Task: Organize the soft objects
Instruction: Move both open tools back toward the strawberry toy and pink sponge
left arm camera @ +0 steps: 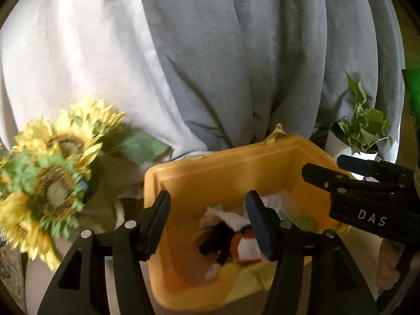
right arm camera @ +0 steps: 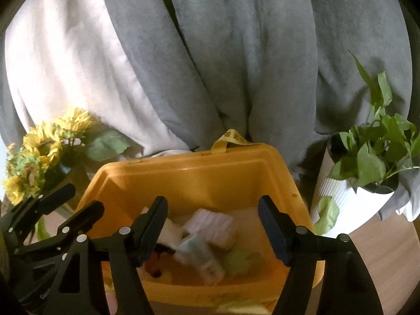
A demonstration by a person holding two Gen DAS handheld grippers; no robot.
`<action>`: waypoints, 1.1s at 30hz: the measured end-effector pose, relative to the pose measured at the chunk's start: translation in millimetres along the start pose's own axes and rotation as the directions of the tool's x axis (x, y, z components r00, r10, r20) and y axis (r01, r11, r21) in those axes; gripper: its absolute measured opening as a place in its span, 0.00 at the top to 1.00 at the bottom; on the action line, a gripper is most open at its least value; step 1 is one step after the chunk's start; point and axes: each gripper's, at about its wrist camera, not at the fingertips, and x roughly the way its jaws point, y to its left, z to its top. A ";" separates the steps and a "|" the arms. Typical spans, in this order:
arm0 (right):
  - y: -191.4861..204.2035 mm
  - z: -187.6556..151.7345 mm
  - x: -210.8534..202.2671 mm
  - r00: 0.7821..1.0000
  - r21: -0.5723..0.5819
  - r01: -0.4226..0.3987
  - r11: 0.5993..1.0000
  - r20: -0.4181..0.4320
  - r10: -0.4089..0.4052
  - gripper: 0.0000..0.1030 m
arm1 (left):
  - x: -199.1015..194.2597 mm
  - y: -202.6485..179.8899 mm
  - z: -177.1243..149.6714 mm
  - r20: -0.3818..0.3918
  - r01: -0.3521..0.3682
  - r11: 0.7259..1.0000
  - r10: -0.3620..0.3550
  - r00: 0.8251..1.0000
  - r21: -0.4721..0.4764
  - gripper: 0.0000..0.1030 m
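Grey curtains (left arm camera: 236, 52) hang behind the yellow bin (right arm camera: 199, 173) of soft toys — both grippers, left gripper (left arm camera: 208, 220) and right gripper (right arm camera: 213, 225), hover above it, spread wide and empty.

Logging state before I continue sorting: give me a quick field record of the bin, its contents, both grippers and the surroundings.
container: yellow bin, open top
contents: folded pale cloths, green soft item, black-and-orange plush
left gripper: open, empty, above the bin
right gripper: open, empty, above the bin
left of bin: sunflowers
right of bin: potted plant in a white pot
behind: grey and white curtains
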 end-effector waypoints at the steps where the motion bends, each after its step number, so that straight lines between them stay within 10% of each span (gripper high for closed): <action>1: 0.7 -1.2 -4.5 1.000 0.001 -0.004 1.000 0.005 0.004 0.30 | -3.6 0.6 -1.1 -0.004 -0.002 1.000 0.002 1.000 -0.005 0.43; 33: 63.1 -35.8 -105.0 0.959 -0.086 -0.255 0.963 0.103 0.263 0.30 | -151.0 24.5 -50.2 0.052 -0.241 0.959 0.251 0.967 -0.147 0.38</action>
